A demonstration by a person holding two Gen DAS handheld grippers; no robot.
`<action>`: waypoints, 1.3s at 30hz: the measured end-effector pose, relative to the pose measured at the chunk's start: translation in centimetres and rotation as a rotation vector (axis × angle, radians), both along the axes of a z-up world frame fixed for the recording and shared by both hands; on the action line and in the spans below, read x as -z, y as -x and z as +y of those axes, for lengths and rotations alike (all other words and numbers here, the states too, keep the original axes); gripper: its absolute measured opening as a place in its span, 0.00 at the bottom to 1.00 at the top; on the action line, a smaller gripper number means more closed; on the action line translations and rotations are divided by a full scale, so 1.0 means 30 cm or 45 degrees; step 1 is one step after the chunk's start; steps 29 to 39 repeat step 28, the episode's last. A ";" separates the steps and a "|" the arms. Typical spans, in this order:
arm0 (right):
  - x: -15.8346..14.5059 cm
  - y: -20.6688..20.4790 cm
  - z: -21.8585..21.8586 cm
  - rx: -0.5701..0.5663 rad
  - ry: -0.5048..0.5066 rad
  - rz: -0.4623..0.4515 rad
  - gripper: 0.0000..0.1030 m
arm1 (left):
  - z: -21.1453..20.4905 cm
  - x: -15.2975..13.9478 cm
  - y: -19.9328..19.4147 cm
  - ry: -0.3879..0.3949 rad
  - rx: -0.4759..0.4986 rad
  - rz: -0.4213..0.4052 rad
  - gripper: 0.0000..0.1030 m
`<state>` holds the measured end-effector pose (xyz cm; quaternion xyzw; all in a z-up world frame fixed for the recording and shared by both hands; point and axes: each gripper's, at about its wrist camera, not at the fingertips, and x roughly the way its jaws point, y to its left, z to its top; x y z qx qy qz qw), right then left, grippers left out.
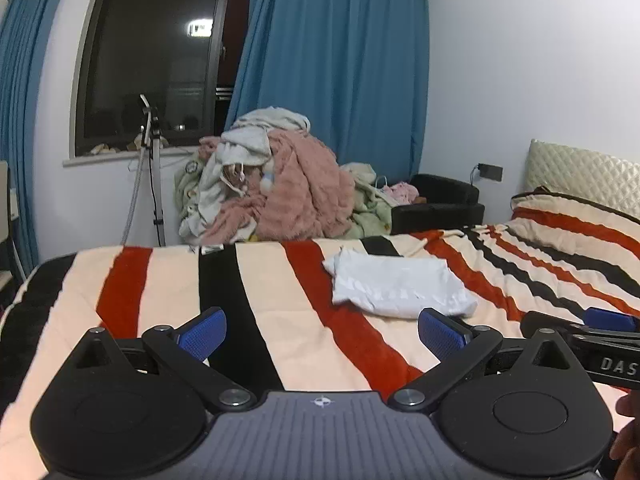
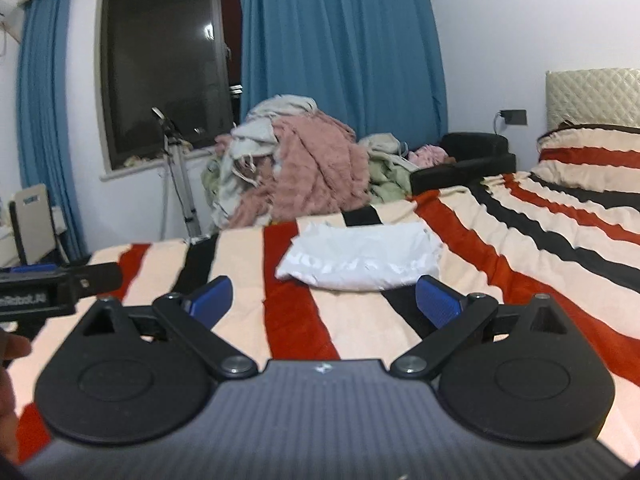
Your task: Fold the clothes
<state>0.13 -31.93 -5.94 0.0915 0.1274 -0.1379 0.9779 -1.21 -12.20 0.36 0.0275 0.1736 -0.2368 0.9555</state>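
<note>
My bed with its cream, red and black striped blanket (image 1: 280, 280) fills the lower half of both views. Past its far edge a big heap of pink, white and pale green laundry (image 1: 276, 184) rises against the tall blue curtain (image 1: 340, 60) and the dark window (image 1: 160, 48). On the blanket, toward the far side, lies the folded white garment (image 1: 396, 286), flat and roughly rectangular; there seems to be faint lettering on it, though the blur keeps me from reading it. Neither of my tools touches it. My left gripper (image 1: 322, 332) hangs above the stripes with its blue-padded fingers spread wide and nothing between them. My right gripper (image 2: 323, 300) is just as wide and empty, the garment's near edge lying just beyond its right finger.
</note>
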 end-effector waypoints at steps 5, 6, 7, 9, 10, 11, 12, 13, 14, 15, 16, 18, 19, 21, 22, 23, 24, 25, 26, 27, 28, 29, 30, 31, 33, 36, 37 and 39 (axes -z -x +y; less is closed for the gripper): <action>0.018 0.000 -0.009 0.016 -0.019 0.013 0.97 | -0.014 0.011 -0.003 -0.009 0.024 0.032 1.00; 0.019 0.003 -0.009 0.016 -0.020 0.010 0.97 | -0.019 0.010 -0.003 -0.007 0.026 0.034 1.00; 0.019 0.006 -0.006 0.013 -0.014 0.006 0.97 | -0.024 0.009 -0.003 -0.005 0.029 0.035 1.00; 0.021 0.010 -0.001 0.007 -0.002 0.000 0.97 | -0.029 0.009 -0.002 0.005 0.033 0.040 1.00; 0.021 0.009 0.001 0.007 0.002 0.001 0.97 | -0.030 0.008 0.001 0.011 0.034 0.041 1.00; 0.022 0.009 0.003 0.007 0.006 0.002 0.97 | -0.032 0.008 0.003 0.009 0.034 0.037 1.00; 0.022 0.008 0.005 0.007 0.010 0.003 0.97 | -0.034 0.009 0.005 0.004 0.034 0.033 1.00; 0.023 0.007 0.006 0.007 0.014 0.004 0.97 | -0.036 0.011 0.006 -0.003 0.030 0.031 1.00; 0.024 0.007 0.008 0.006 0.018 0.005 0.97 | -0.038 0.011 0.005 -0.007 0.027 0.031 1.00; 0.024 0.006 0.010 0.006 0.022 0.006 0.97 | -0.039 0.012 0.004 -0.008 0.024 0.034 1.00; 0.025 0.005 0.012 0.006 0.026 0.007 0.97 | -0.040 0.012 0.003 -0.008 0.022 0.036 1.00; 0.026 0.004 0.014 0.006 0.031 0.009 0.97 | -0.043 0.012 0.005 -0.009 0.019 0.034 1.00; 0.026 0.004 0.013 0.006 0.028 0.009 0.97 | -0.044 0.013 0.007 -0.011 0.019 0.031 1.00; 0.027 0.005 0.014 0.008 0.029 0.011 0.97 | -0.045 0.014 0.007 -0.011 0.016 0.033 1.00; 0.027 0.005 0.015 0.008 0.029 0.013 0.97 | -0.045 0.014 0.007 -0.010 0.013 0.036 1.00; 0.028 0.005 0.015 0.009 0.029 0.014 0.97 | -0.045 0.015 0.007 -0.009 0.012 0.036 1.00; 0.028 0.005 0.016 0.010 0.030 0.015 0.97 | -0.045 0.014 0.009 -0.007 0.013 0.035 1.00; 0.028 0.005 0.016 0.010 0.030 0.016 0.97 | -0.044 0.013 0.011 -0.005 0.014 0.032 1.00; 0.028 0.005 0.017 0.011 0.031 0.016 0.97 | -0.044 0.012 0.014 -0.002 0.016 0.030 1.00; 0.027 0.007 0.018 0.012 0.034 0.014 0.97 | -0.045 0.011 0.016 -0.003 0.017 0.027 1.00; 0.025 0.009 0.018 0.013 0.037 0.011 0.97 | -0.047 0.010 0.017 -0.006 0.017 0.025 1.00; 0.025 0.009 0.018 0.013 0.037 0.011 0.97 | -0.047 0.010 0.017 -0.006 0.017 0.025 1.00; 0.025 0.009 0.018 0.013 0.037 0.011 0.97 | -0.047 0.010 0.017 -0.006 0.017 0.025 1.00; 0.025 0.009 0.018 0.013 0.037 0.011 0.97 | -0.047 0.010 0.017 -0.006 0.017 0.025 1.00; 0.025 0.009 0.018 0.013 0.037 0.011 0.97 | -0.047 0.010 0.017 -0.006 0.017 0.025 1.00; 0.025 0.009 0.018 0.013 0.037 0.011 0.97 | -0.047 0.010 0.017 -0.006 0.017 0.025 1.00; 0.025 0.009 0.018 0.013 0.037 0.011 0.97 | -0.047 0.010 0.017 -0.006 0.017 0.025 1.00; 0.025 0.009 0.018 0.013 0.037 0.011 0.97 | -0.047 0.010 0.017 -0.006 0.017 0.025 1.00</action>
